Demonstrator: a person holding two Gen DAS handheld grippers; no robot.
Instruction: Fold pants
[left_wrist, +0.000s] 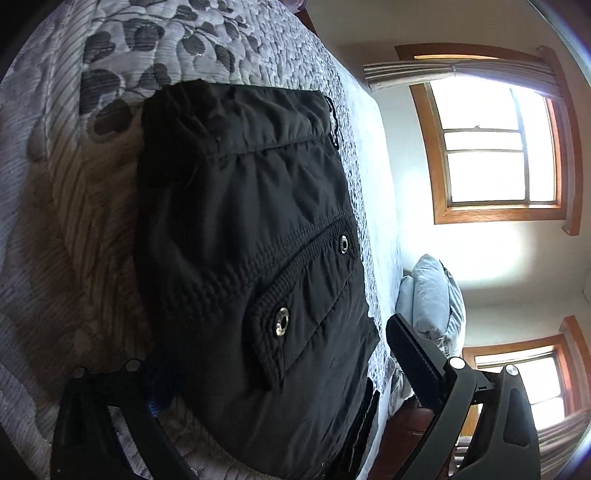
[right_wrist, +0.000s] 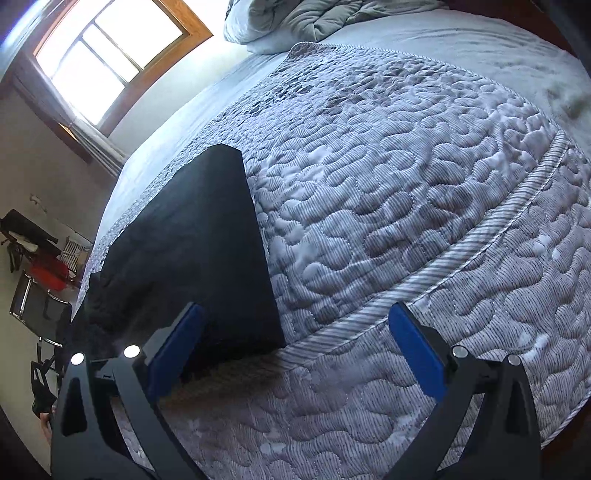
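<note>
Black pants (left_wrist: 243, 236) lie folded on a grey quilted bedspread (left_wrist: 55, 221), with a back pocket flap and two metal snaps facing up. My left gripper (left_wrist: 280, 373) is open, its fingers spread to either side of the pants' near end, close above the cloth. In the right wrist view the pants (right_wrist: 192, 258) show as a dark folded block at left. My right gripper (right_wrist: 299, 354) is open and empty, just above the bedspread (right_wrist: 406, 184); its left finger (right_wrist: 173, 350) is at the pants' near corner.
A rumpled pale blanket (right_wrist: 295, 18) lies at the head of the bed, also in the left wrist view (left_wrist: 432, 291). Windows (left_wrist: 495, 147) with wooden frames are on the wall. A chair with clutter (right_wrist: 40, 280) stands beside the bed.
</note>
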